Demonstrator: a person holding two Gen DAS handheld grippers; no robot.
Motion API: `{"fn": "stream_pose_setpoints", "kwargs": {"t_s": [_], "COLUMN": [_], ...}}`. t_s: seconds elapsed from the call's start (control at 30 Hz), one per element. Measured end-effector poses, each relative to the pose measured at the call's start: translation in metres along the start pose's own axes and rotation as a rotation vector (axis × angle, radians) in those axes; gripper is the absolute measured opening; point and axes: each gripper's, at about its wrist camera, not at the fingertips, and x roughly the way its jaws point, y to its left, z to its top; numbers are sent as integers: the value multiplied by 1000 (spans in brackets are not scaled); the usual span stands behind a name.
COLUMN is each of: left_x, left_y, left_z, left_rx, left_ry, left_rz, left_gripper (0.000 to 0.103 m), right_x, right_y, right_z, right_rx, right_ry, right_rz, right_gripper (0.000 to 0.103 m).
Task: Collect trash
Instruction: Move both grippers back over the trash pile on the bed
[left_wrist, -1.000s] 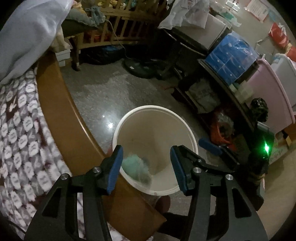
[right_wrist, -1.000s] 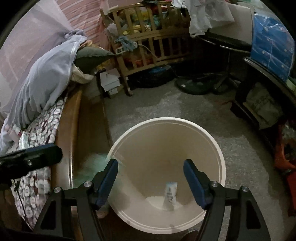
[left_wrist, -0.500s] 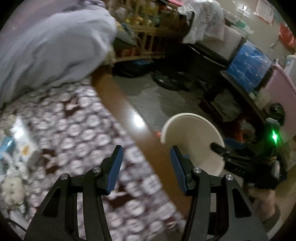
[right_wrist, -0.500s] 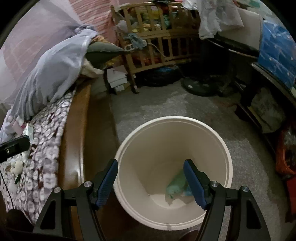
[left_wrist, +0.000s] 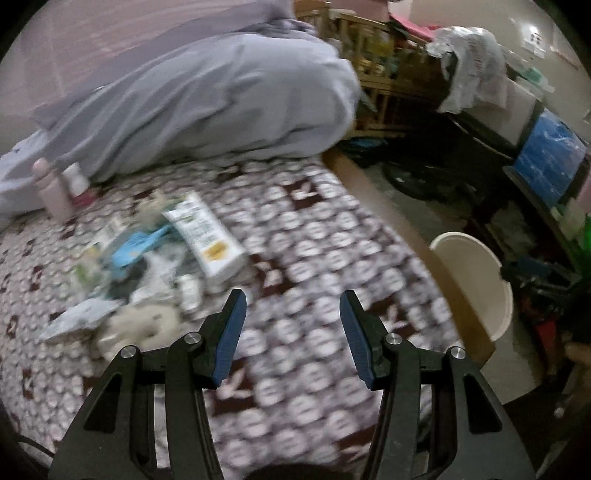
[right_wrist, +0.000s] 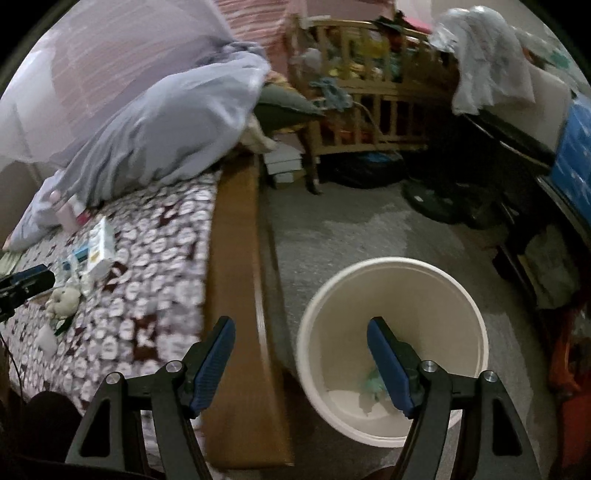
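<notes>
Cream plastic bin (right_wrist: 436, 280): stands on the grey floor (right_wrist: 351, 229) just beside the bed's wooden side rail (right_wrist: 236, 258); a crumpled green scrap (right_wrist: 373, 384) lies at its bottom.
Bed (left_wrist: 314, 258): covered by a maroon-and-white patterned sheet, with a grey-blue quilt (left_wrist: 221, 96) heaped at its far end.
Trash pile (left_wrist: 147, 266): scattered on the sheet, left of centre in the left wrist view; a white carton (left_wrist: 207, 236), a light blue wrapper (left_wrist: 133, 247), pale crumpled tissue (left_wrist: 136, 325) and smaller bits, all blurred.
Pink bottle (left_wrist: 53, 192): upright beside the quilt's edge, near the pile.
Left gripper (left_wrist: 290, 321): over the sheet, jaws parted with nothing between them, the pile just to their left.
Right gripper (right_wrist: 301, 350): above the rail and the bin's rim, jaws spread wide and empty, the right pad over the bin's mouth.
Background: a wooden crib (right_wrist: 369, 110) stacked with clutter; a blue box (left_wrist: 550, 162) on dark shelving.
</notes>
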Motion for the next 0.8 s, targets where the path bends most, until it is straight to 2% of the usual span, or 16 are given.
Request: {"fn": "stream_pose_setpoints", "kwargs": {"t_s": [0.27, 0.57, 0.8], "left_x": [-30, -50, -59], "left_y": [65, 133, 165], "left_z": [-30, -76, -102], "left_rx": [-91, -198, -246], "left_ry": [-17, 7, 10], "left_rz": [85, 210, 277], "left_gripper": [51, 51, 51], "right_x": [-5, 12, 36], "right_y": [51, 133, 195], "right_z": [9, 11, 5], "right_rx": [-79, -168, -217], "right_ry": [-11, 20, 60], "right_rz": [50, 175, 269], "right_gripper": [75, 76, 76]}}
